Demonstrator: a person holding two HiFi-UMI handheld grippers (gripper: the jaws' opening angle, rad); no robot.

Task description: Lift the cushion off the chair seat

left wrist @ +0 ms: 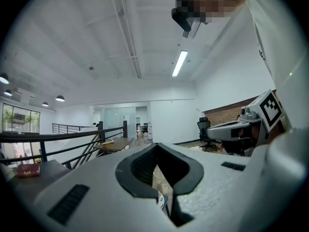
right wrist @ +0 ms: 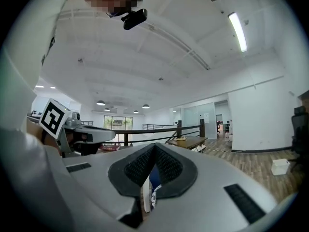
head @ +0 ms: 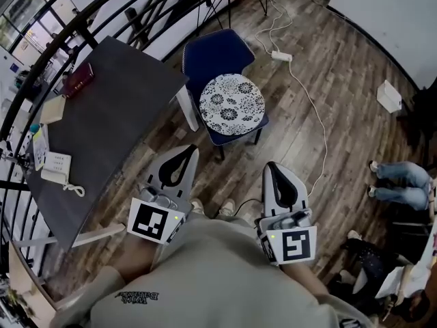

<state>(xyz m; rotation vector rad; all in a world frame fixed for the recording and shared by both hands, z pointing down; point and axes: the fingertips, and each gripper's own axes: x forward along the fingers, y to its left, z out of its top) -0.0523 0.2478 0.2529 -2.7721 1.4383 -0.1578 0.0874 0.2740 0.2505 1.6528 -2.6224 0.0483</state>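
Observation:
A round white cushion with a dark floral print (head: 232, 105) lies on the seat of a blue chair (head: 212, 52) in the head view. Both grippers are held near the person's body, pointing level toward the chair and well short of it. My left gripper (head: 189, 149) is shut with nothing in it. My right gripper (head: 270, 165) is also shut and empty. In the left gripper view the jaws meet at the tip of the left gripper (left wrist: 157, 145). Between the lower jaw edges of the right gripper (right wrist: 154, 145) a sliver of cushion (right wrist: 154, 194) shows.
A dark table (head: 102, 115) stands left of the chair, bearing a red book (head: 78, 79) and a white phone (head: 58, 168). A white cable with a power strip (head: 281, 56) runs across the wooden floor. A white box (head: 389, 96) and a seated person's legs (head: 399, 183) are at the right.

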